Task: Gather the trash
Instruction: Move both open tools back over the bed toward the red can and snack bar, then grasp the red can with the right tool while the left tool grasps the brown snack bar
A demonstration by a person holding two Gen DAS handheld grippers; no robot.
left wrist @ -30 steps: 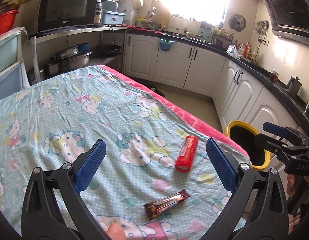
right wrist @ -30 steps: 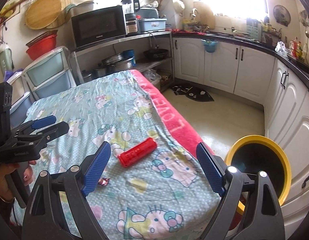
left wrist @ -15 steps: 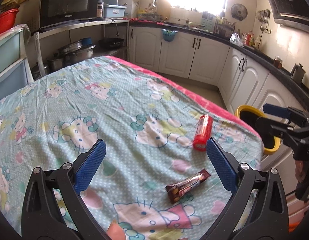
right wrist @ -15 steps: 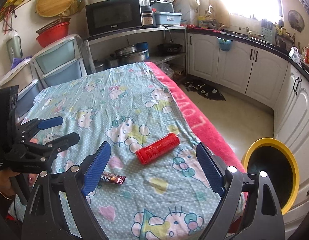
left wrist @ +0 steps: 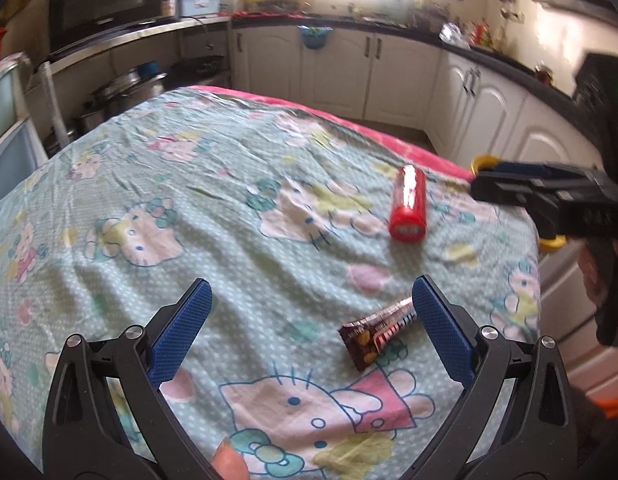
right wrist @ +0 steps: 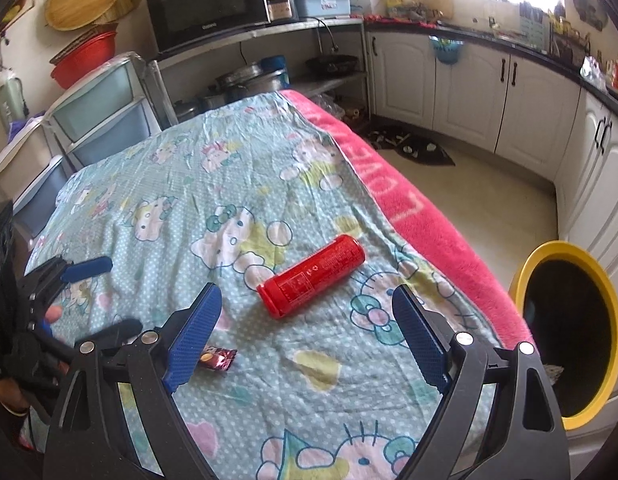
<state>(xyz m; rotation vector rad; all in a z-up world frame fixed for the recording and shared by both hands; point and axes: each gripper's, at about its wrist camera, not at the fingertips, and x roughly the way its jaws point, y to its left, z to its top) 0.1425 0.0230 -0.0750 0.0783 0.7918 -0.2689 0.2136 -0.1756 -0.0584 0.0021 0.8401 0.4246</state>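
Because two pieces of trash lie on the cloth-covered table (right wrist: 237,184), each hand is set toward one of them. The right gripper (right wrist: 305,316) has its fingers spread wide with nothing between them, aimed at the red can (right wrist: 311,276) lying on its side just ahead. The left gripper (left wrist: 313,312) is likewise spread and empty; the snack wrapper (left wrist: 375,330) lies flat near its right-hand finger, not pinched (whether it touches the pad cannot be told). Beside the table's far edge stands the yellow-rimmed bin (right wrist: 613,320), mouth open, evidently positioned to receive both items.
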